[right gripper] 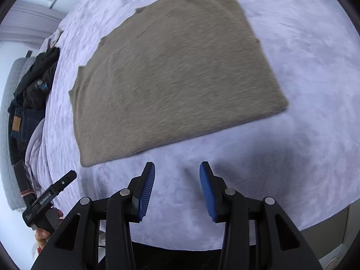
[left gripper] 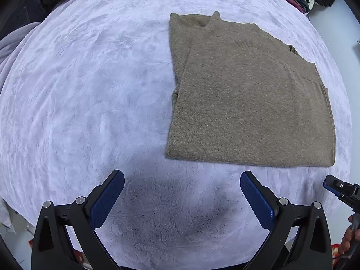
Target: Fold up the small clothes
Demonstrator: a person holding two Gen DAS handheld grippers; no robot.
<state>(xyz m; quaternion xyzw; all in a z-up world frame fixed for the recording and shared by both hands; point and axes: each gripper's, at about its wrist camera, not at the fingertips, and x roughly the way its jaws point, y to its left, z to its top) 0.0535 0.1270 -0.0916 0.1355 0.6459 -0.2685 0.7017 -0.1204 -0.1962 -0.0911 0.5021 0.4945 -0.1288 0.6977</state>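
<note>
Left wrist view: sweater (left gripper: pixel 252 99) lies folded flat on the bed (left gripper: pixel 90 90); left gripper (left gripper: pixel 182 193) jaws wide, right gripper (right gripper: pixel 177 186) jaws narrower, both empty. Folding looks nearly finished.

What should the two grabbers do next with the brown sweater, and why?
Probably bring both down to the sweater's near edge and pinch it, to fold it once more. The sweater lies flat, partly folded, on the blanket, and the left gripper and right gripper both hover open and empty just short of that edge.
</note>
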